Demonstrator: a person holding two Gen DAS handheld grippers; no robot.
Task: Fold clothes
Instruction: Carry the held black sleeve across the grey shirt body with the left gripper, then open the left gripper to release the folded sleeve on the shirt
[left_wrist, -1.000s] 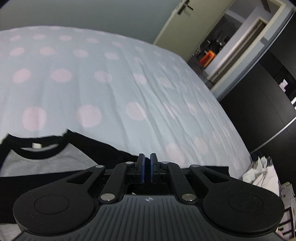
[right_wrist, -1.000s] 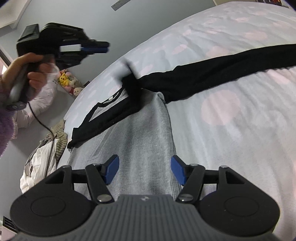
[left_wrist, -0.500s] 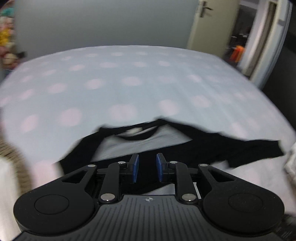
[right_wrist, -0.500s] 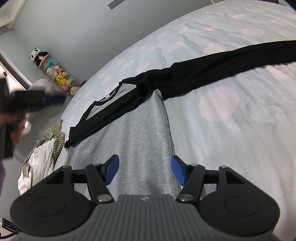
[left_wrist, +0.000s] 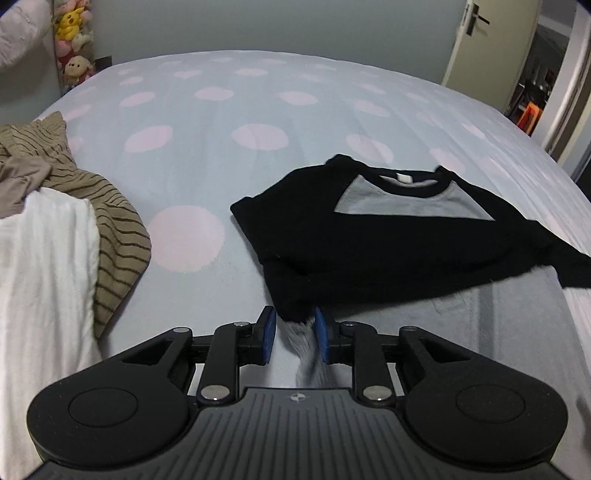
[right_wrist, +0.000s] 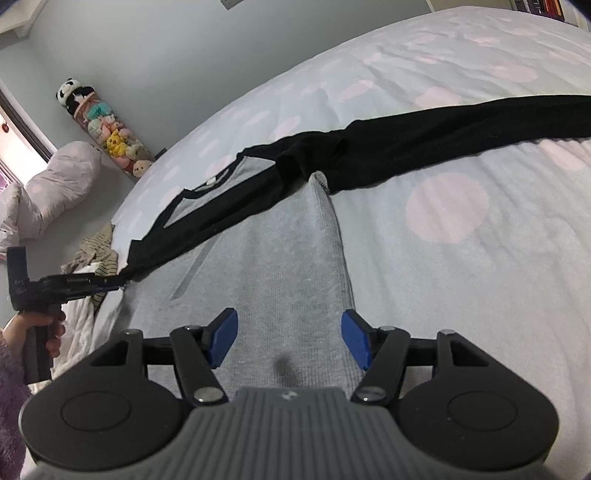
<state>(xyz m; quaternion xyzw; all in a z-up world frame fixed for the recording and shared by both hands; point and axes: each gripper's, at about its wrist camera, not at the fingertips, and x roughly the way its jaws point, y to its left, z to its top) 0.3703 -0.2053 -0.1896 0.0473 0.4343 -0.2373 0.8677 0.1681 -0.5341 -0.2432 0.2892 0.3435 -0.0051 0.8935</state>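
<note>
Shirt (left_wrist: 388, 236) lies flat on our dotted bed (left_wrist: 221, 122), one black sleeve folded across it. Our left gripper (left_wrist: 293, 334) sits low at that sleeve's cuff, parted; our right gripper (right_wrist: 288, 338) hovers wide apart above the grey body.

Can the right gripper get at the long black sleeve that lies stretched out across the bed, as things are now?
Probably yes. The right gripper is open and hovers over the shirt's grey body; the black sleeve lies flat on the bed ahead to its right, with nothing on or before it. It must travel forward first.
</note>
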